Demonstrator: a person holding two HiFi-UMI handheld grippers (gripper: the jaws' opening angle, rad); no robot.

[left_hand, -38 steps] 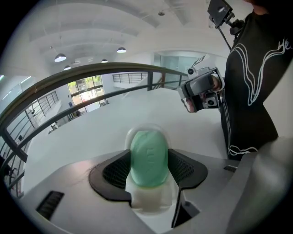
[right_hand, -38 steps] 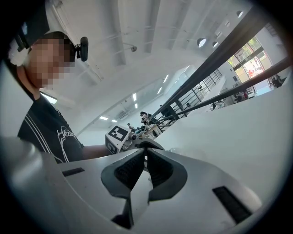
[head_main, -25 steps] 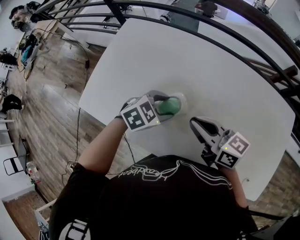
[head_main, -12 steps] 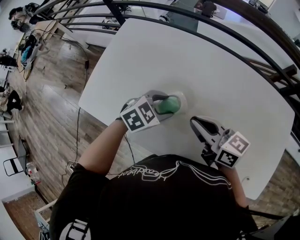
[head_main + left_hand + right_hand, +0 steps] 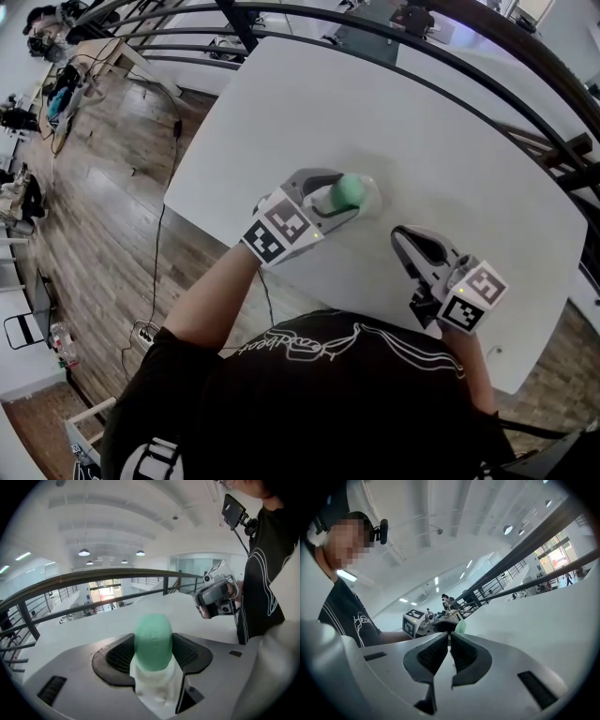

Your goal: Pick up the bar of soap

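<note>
The left gripper [image 5: 339, 199] reaches forward over the white surface [image 5: 422, 131], with the person's arm stretched out behind it. Its fingers squeeze the green bar of soap [image 5: 153, 641] from both sides. The right gripper [image 5: 411, 246] sits near the right, its fingers pressed together and empty.

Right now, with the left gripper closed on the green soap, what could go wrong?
1. The rounded bar of soap stands well out of the left gripper, so it could pivot or slip free.
2. The white soap dish looks wedged between the jaws too; it might lift with the soap, then drop.
</note>
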